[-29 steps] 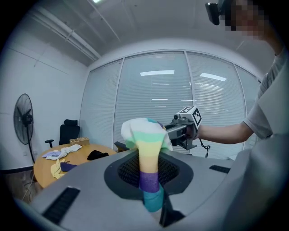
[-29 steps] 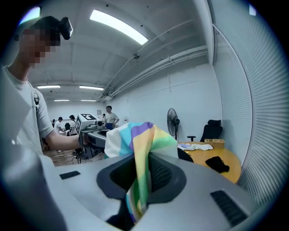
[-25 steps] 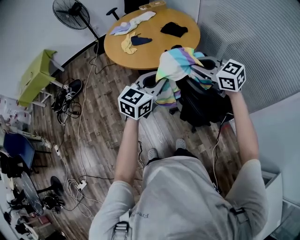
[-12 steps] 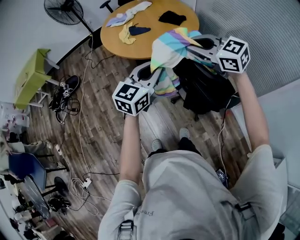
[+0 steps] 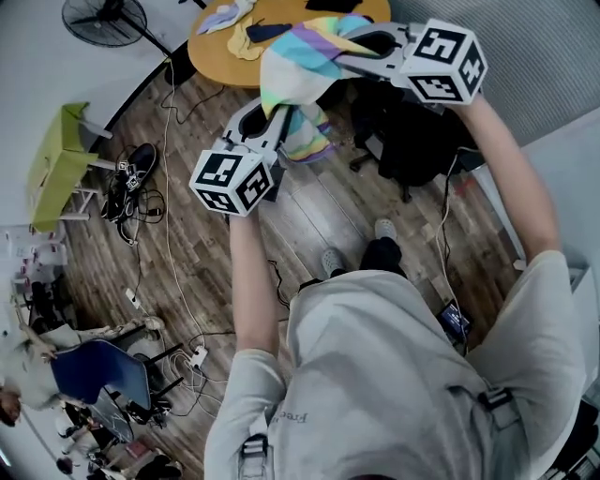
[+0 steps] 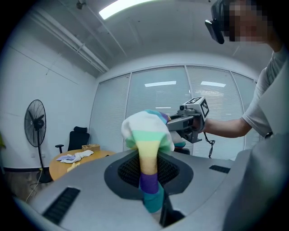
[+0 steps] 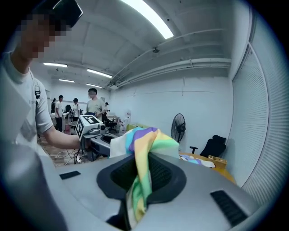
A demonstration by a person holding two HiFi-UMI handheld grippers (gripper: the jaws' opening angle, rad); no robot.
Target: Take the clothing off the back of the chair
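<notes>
While pinched at two places, hangs in the air as a bunched striped garment point(image 5: 302, 67) with bands of teal, yellow, purple and white, well clear of the black chair point(image 5: 412, 141) standing below and to its right in the head view. Clamped at one end by the left gripper point(image 5: 278, 112), with jaws drawn nearly together on a fold running from yellow through purple to teal down into the slot, as seen in the left gripper view. Clamped at the other end by the right gripper point(image 5: 339, 49), with jaws likewise closed on a hanging strip of yellow and green. Bulges up in a soft heap between the two, with a loose striped tail dropping just beside the left gripper. Beyond the garment, a round wooden table point(image 5: 211, 58) carrying a few scattered pieces of clothing point(image 5: 234, 14), some light, one yellow, one dark. Near that table, a standing fan point(image 5: 98, 17) at the top left of the head view. Under everything, a wooden floor point(image 5: 319, 220) strewn with cables point(image 5: 192, 358), with a pair of dark shoes point(image 5: 133, 176) lying beside a green stool point(image 5: 56, 164) at the left. Far back in the room, in the right gripper view, several people point(image 7: 92, 106) standing among desks and equipment.
</notes>
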